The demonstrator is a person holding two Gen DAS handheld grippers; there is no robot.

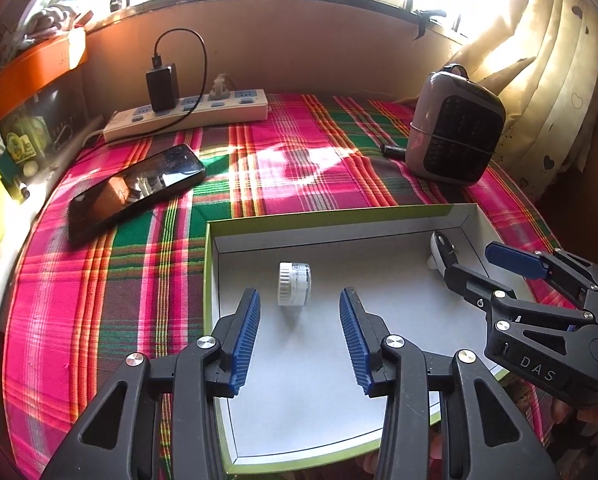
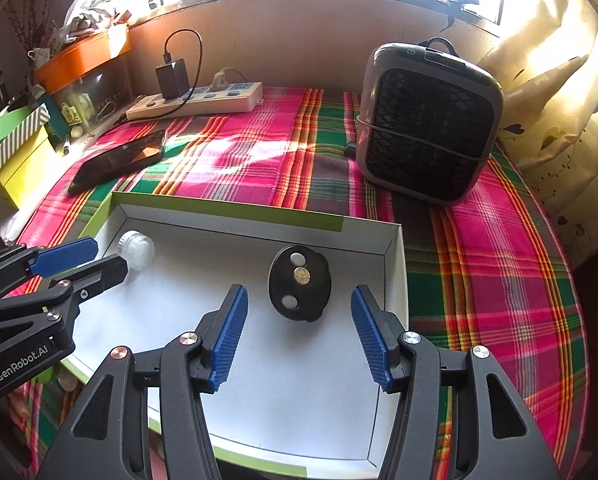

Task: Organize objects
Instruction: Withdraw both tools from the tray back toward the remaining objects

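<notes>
A shallow white box with a green rim (image 1: 331, 216) lies on the plaid cloth. Inside it, a small clear jar with a white ribbed cap (image 1: 294, 283) lies on its side. My left gripper (image 1: 299, 308) is open, and the jar sits just beyond its blue pads, untouched. At the box's right end lies a black oval piece (image 2: 299, 288) with a brass centre and two pale discs. My right gripper (image 2: 300, 298) is open astride it, pads clear on both sides. The left gripper (image 2: 95, 258) reaches in from the left near the jar (image 2: 139, 250). The right gripper (image 1: 487, 264) half hides the oval piece (image 1: 439, 246).
A black phone (image 1: 135, 190) lies left of the box. A white power strip (image 1: 187, 114) with a black charger runs along the back wall. A grey heater-like unit (image 2: 427, 120) stands at the back right by a cream curtain (image 2: 559, 100). Boxes and an orange tray (image 2: 83, 56) crowd the left.
</notes>
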